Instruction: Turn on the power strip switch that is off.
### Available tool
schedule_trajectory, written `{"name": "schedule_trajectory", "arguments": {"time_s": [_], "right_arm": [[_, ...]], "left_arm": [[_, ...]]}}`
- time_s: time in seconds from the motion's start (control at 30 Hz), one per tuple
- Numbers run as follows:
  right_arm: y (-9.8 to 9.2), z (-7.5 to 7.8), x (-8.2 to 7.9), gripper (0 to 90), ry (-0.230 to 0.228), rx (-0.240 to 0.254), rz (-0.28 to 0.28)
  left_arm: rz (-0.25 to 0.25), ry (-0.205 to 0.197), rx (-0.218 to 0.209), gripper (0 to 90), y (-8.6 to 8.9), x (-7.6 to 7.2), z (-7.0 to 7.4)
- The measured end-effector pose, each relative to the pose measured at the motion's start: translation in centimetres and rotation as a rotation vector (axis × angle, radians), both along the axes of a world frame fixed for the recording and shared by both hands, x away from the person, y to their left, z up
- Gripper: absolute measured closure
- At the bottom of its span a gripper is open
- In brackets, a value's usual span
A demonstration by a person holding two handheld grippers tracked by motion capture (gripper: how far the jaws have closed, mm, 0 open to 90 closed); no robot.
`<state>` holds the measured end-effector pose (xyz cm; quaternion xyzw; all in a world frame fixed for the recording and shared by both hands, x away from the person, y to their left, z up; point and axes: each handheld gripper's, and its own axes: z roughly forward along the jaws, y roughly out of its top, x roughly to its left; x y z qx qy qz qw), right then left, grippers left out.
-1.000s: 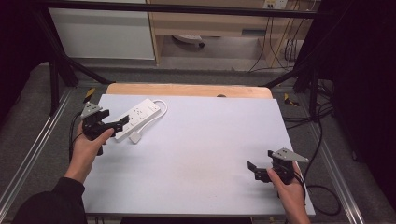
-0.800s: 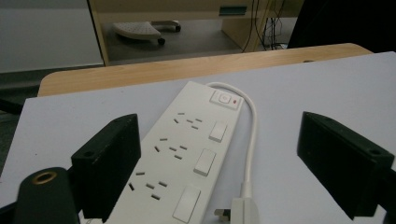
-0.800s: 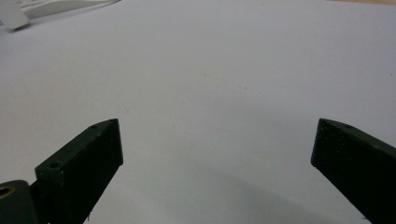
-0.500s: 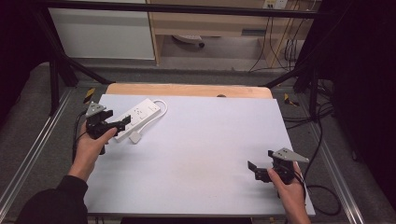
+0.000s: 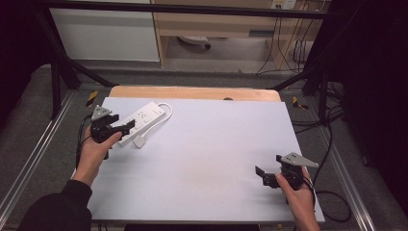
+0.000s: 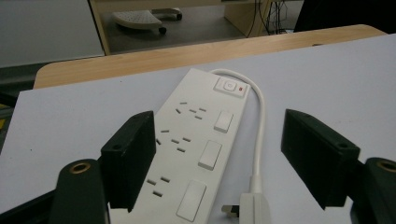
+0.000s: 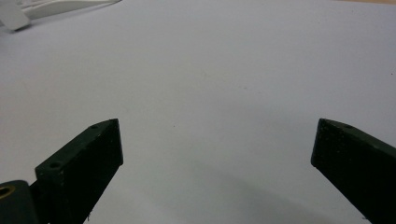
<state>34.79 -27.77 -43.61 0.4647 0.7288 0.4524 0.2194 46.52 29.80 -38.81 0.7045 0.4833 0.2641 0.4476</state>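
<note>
A white power strip lies at the table's far left, its cable looping back to a white plug beside it. My left gripper reaches over the strip's near end. In the left gripper view the strip and plug lie between the jaws of the left gripper. The jaws have just been closing, and their pads stand clear of both. My right gripper is held open at the front right over bare table, with nothing between the jaws of the right gripper.
The pale sheet covers a wooden tabletop whose far edge shows. Metal frame rails run along both sides. Cables trail on the floor at the right.
My left gripper has edged slightly toward the power strip and its jaws look a little narrower. The right hand has kept still.
</note>
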Motion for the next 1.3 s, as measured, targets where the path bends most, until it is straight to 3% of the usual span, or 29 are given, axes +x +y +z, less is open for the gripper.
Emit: {"name": "schedule_trajectory", "arguments": {"time_s": [1.07, 1.3], "right_arm": [[0.0, 0.0, 0.0, 2.6, 0.0, 0.014, 0.005], [0.0, 0.1, 0.0, 2.6, -0.001, 0.014, 0.004]], "left_arm": [[0.007, 0.079, 0.054, 38.3, -0.7, 0.7, -1.7], [0.009, 0.095, 0.039, 40.5, -0.6, 0.9, -2.0]]}}
